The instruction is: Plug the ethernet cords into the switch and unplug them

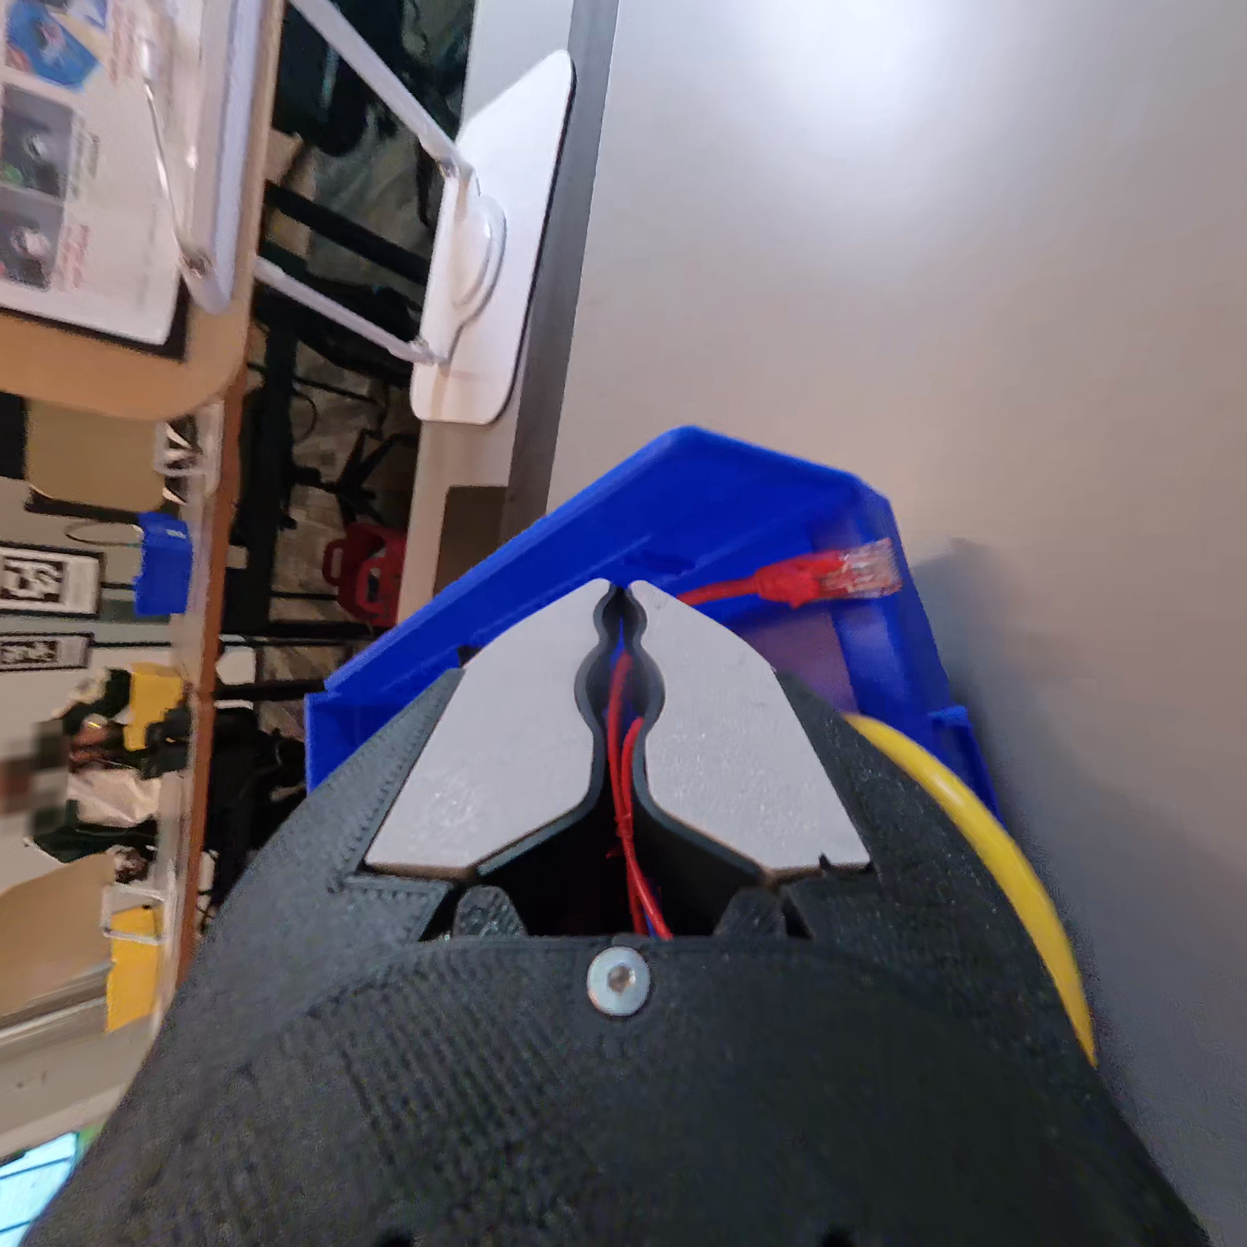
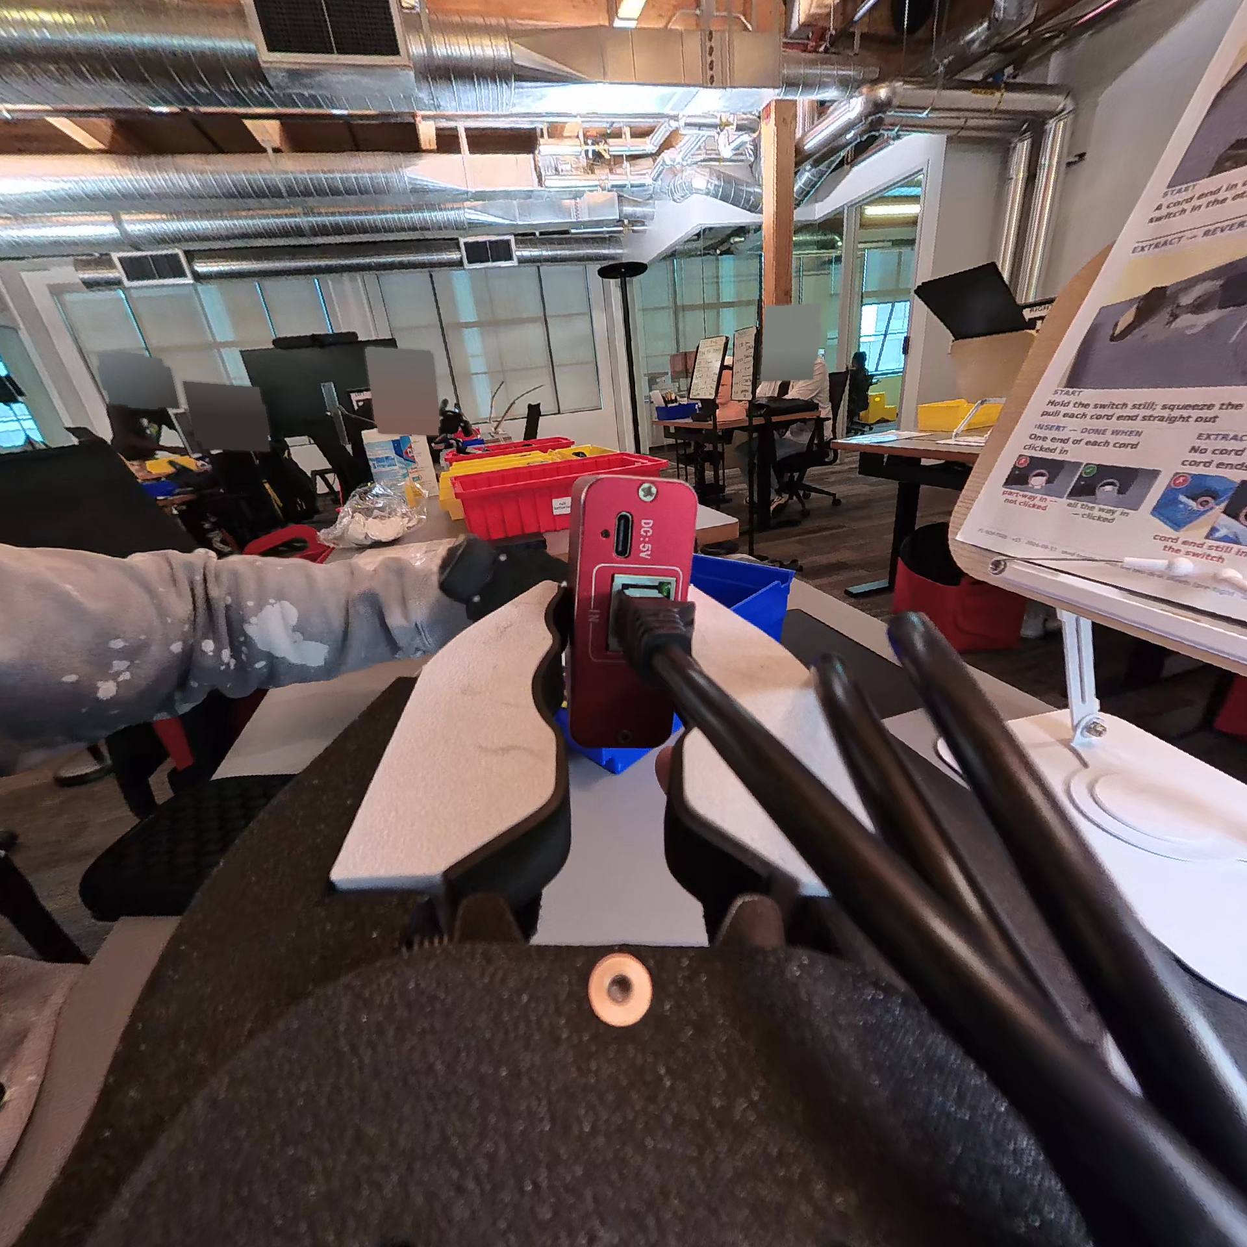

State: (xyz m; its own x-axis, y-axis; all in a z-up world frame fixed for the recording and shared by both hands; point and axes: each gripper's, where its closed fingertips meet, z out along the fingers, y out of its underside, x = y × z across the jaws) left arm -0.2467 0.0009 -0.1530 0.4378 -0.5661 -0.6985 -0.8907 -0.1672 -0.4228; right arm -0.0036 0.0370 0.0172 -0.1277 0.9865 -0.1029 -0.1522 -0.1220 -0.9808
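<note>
Left wrist view, rolled sideways: left tool [image 1: 622,597] tips nearly closed, pinching a thin red cord [image 1: 626,796] that runs up between the fingers. Its red plug [image 1: 833,573] lies free at the far corner of the blue bin [image 1: 648,513]; a yellow cord [image 1: 972,830] curves along the bin's right wall. Bare grey tabletop [image 1: 945,270] beyond the bin.

Right wrist view only: right tool [image 2: 624,621] clamps the red switch [image 2: 631,540] upright, a black cord [image 2: 776,756] seated in its port. Document stand [image 2: 1147,796] crowds the right edge. A grey sleeve [image 2: 202,634] reaches in from the left, level with the switch
</note>
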